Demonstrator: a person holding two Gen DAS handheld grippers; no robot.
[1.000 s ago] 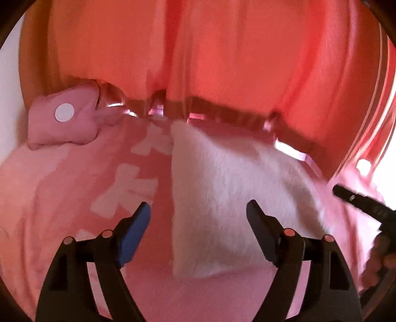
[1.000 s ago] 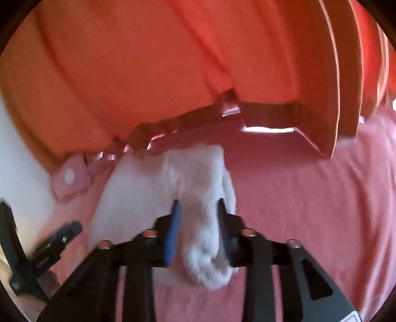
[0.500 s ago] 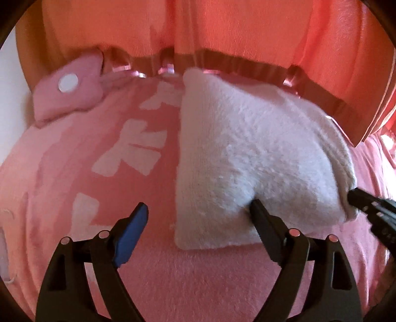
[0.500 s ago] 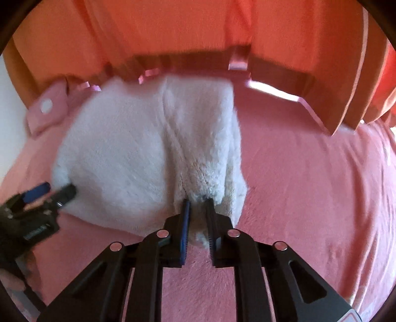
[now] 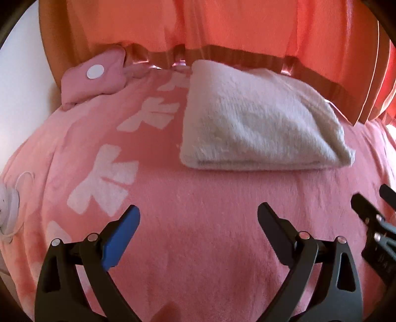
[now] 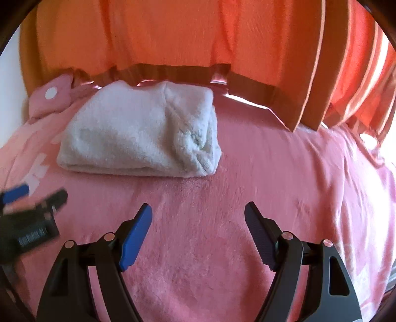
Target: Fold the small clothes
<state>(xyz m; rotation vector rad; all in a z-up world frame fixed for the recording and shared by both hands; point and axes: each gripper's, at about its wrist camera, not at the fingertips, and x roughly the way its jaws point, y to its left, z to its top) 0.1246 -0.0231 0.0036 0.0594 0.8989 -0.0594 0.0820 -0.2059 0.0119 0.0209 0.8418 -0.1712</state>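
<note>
— From my feed the garment is thick white fleece, fuzzy and matt. You?

— Same here. I see the blanket under it as pink plush, short nap, soft sheen. My fingers look like smooth matt black plastic, one pad blue, with small shiny metal pins.

— I read the curtain behind as thin woven orange cloth

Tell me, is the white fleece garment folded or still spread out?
Folded. The white fleece garment lies as a compact stack on the pink blanket, layered edges showing along its near side; both grippers are open, clear of it.
</note>
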